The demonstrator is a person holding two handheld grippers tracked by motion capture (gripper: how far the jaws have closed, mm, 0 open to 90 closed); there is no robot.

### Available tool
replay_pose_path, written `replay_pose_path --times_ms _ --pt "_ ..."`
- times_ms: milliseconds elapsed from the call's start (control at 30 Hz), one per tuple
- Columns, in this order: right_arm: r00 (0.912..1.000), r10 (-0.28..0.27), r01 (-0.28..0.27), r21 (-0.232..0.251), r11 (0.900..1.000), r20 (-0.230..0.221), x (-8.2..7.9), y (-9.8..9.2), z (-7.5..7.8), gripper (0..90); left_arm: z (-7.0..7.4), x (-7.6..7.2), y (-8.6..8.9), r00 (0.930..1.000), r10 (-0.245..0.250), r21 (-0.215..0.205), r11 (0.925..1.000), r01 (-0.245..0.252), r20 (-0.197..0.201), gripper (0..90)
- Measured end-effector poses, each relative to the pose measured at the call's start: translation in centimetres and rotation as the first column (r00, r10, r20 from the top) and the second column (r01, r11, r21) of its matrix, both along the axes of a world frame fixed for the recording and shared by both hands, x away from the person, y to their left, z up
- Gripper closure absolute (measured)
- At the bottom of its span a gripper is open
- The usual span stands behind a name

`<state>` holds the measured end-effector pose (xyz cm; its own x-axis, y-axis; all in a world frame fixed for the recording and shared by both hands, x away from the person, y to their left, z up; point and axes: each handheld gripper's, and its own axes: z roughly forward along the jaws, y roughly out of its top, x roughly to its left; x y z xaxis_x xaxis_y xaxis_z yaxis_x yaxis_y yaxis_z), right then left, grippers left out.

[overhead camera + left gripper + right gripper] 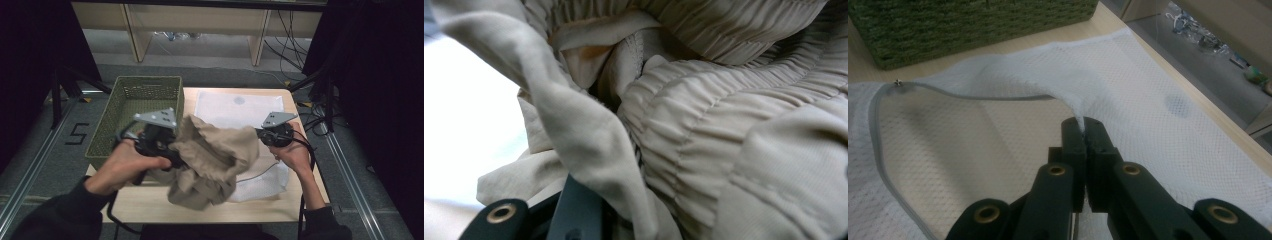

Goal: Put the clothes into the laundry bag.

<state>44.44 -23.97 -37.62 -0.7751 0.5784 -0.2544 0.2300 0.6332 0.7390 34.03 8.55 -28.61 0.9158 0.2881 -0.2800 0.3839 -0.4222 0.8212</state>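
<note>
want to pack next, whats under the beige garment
The white mesh laundry bag lies on the table beneath the beige garment; the bag's middle is covered.

Green woven basket (137,112) on the wooden table (280,207).

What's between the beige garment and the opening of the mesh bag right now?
Nothing visible. The right gripper pinches the white mesh bag by its upper layer, lifting the zippered mouth open, while the left gripper holds the beige garment bunched just above it.

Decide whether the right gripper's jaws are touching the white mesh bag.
Touching: in the right gripper view, the right gripper pinches a raised fold of the white mesh bag.
</note>
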Motion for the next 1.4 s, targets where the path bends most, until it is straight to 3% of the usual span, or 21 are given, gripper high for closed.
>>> replay_pose_path --times_ms 33,100,133,200,300,367,400,467,567,600,633,667,700,900,1000,1067,1100,1133,1200,1333,1400 --pt "0.9998 -0.014 0.014 0.019 1.000 -0.012 -0.1 -0.1 0.1 90.0 -0.8 0.1 -0.9 0.9996 -0.021 0.005 0.9998 0.021 -0.020 65.0" --pt "1.0000 0.002 -0.002 0.023 1.000 0.005 0.0 -0.3 0.1 89.9 -2.6 0.5 -2.7 0.9969 -0.055 0.021 0.9982 0.056 -0.056 64.8" --pt "0.9999 -0.003 0.003 0.020 1.000 0.015 0.0 -0.4 0.3 90.0 -3.5 0.7 -3.5 0.9959 -0.048 0.038 0.9980 0.051 -0.076 64.8" --pt "1.0000 0.000 0.000 0.032 1.000 -0.004 -0.1 -0.3 0.3 89.9 -5.1 1.4 -4.9 0.9937 -0.069 0.062 0.9953 0.075 -0.088 64.6" --pt "0.9999 -0.011 0.010 0.035 0.999 0.008 -0.2 -0.5 0.6 90.0 -7.6 2.8 -6.9 0.9884 -0.044 0.109 0.9923 0.060 -0.146 64.2" --pt "1.0000 0.003 -0.003 0.043 0.999 0.000 -0.2 -0.5 0.7 90.0 -9.5 4.4 -8.0 0.9903 -0.035 0.161 0.9853 0.056 -0.135 63.5" --pt "1.0000 0.004 -0.004 0.045 0.999 0.003 -0.2 -0.6 0.7 89.9 -10.2 4.9 -8.4 0.9866 -0.019 0.170 0.9842 0.047 -0.162 63.3" --pt "1.0000 0.006 -0.006 0.039 0.999 0.000 -0.3 -0.6 0.8 90.0 -11.2 6.1 -9.1 0.9840 0.012 0.169 0.9855 0.018 -0.178 62.5" --pt "1.0000 0.006 -0.007 0.042 0.999 0.001 -0.4 -0.6 0.8 90.0 -12.1 7.7 -9.4 0.9839 0.052 0.192 0.9812 -0.019 -0.171 60.4" --pt "0.9999 0.015 -0.015 0.042 0.999 0.001 -0.4 -0.6 0.8 90.0 -12.3 8.2 -9.5 0.9854 0.062 0.214 0.9764 -0.027 -0.159 59.4" --pt "0.9999 0.011 -0.011 0.043 0.999 -0.003 -0.4 -0.5 0.8 89.9 -13.0 7.6 -11.2 0.9322 0.250 0.056 0.9681 -0.244 -0.261 57.7" --pt "0.9999 0.016 -0.016 0.040 0.999 0.001 -0.4 -0.4 0.9 90.0 -13.1 9.1 -9.7 0.9810 0.102 0.232 0.9707 -0.062 -0.165 56.4" --pt "0.9999 0.015 -0.015 0.041 0.999 -0.002 -0.5 -0.4 0.9 90.0 -13.4 9.4 -9.8 0.9778 0.102 0.252 0.9664 -0.054 -0.183 54.8" --pt "0.9998 0.015 -0.016 0.042 0.999 0.015 -0.7 -0.2 1.3 90.0 -13.7 8.7 -11.2 0.9922 0.072 0.299 0.9535 -0.038 -0.102 53.7" --pt "0.9997 0.017 -0.018 0.044 0.999 0.018 -0.8 -0.1 1.4 90.0 -13.5 8.8 -11.3 0.9913 0.104 0.333 0.9403 -0.072 -0.080 57.3" --pt "0.9996 0.019 -0.020 0.047 0.999 0.019 -1.0 0.0 1.6 90.0 -13.0 9.4 -10.9 0.9863 0.151 0.355 0.9275 -0.118 -0.067 58.8" --pt "0.9992 0.028 -0.029 0.046 0.999 0.028 -1.1 0.0 1.7 90.0 -12.5 9.8 -10.5 0.9851 0.169 0.380 0.9137 -0.144 -0.034 59.1" --pt "0.9993 0.024 -0.026 0.045 0.999 0.030 -1.2 0.1 1.8 90.0 -12.0 10.1 -10.1 0.9793 0.202 0.391 0.9022 -0.182 -0.010 59.2" --pt "0.9990 0.034 -0.035 0.049 0.998 0.029 -1.4 0.3 2.0 90.0 -11.0 10.5 -9.2 0.9699 0.242 0.403 0.8851 -0.232 0.028 59.5" --pt "0.9981 0.051 -0.053 0.066 0.996 0.034 -1.8 0.7 2.5 90.0 -9.6 10.6 -8.3 0.9539 0.297 0.377 0.8796 -0.290 0.041 59.5" --pt "0.9977 0.053 -0.056 0.069 0.996 0.042 -2.0 0.9 2.7 90.0 -10.1 10.9 -8.8 0.9460 0.320 0.384 0.8681 -0.315 0.052 59.2"
